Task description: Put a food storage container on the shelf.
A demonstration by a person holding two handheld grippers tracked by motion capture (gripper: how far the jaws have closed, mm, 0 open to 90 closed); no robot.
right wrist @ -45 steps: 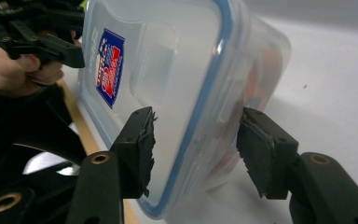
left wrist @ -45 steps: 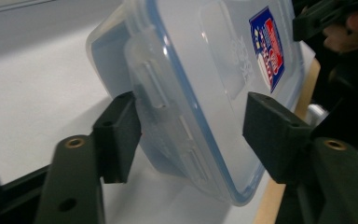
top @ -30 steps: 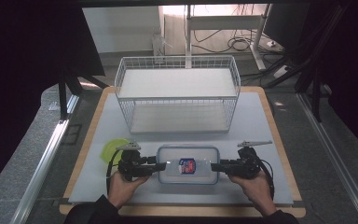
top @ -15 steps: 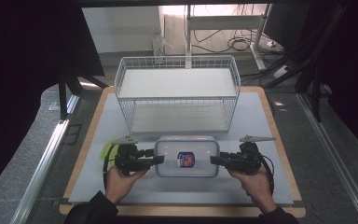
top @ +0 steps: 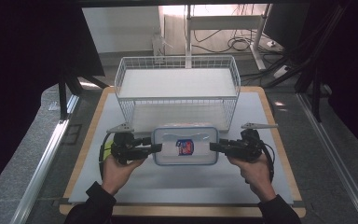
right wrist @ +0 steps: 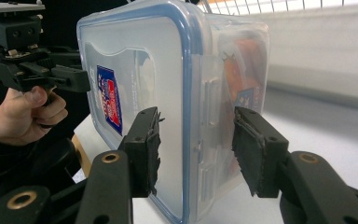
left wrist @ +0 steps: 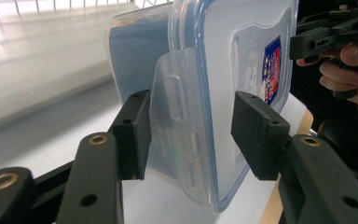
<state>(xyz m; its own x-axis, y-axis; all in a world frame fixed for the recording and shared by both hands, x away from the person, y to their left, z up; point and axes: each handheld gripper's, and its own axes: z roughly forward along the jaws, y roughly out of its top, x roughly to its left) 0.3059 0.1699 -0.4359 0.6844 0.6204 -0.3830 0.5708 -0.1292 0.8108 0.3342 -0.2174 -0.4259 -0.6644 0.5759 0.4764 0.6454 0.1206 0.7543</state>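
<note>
Clear plastic makes up the container [top: 185, 146], a rectangular box with a blue-rimmed snap lid and a red and blue sticker on the lid's middle. In the high view it sits near the centre of the white tabletop [top: 261, 186], a little toward 6 o'clock, with its long sides running from 9 to 3 o'clock. Just beyond it, toward 12 o'clock, stands the white wire basket [top: 177, 84], whose front wire wall lies just beside the container's far edge.

At 9 o'clock of the container, the left hand-held gripper [top: 150, 148] pinches the short end. In the left gripper view, the left hand-held gripper [left wrist: 191, 135] has one black pad against the container's underside and the other against the lid, with the clear latch flap between them. The container looks raised off the tabletop in this view, its lower corner hanging free above the white surface.

At 3 o'clock, the right hand-held gripper [top: 216, 147] pinches the opposite short end. The right gripper view shows the right hand-held gripper [right wrist: 196, 140] with one pad on the lid face and the other on the body side, the latch flap between them. Something orange shows through the clear wall inside.

A person's hand wraps each gripper's handle, with dark sleeves coming in from 6 o'clock. A yellow-green thing [top: 105, 150] peeks out at 9 o'clock of the left hand; what it is cannot be told.
</note>
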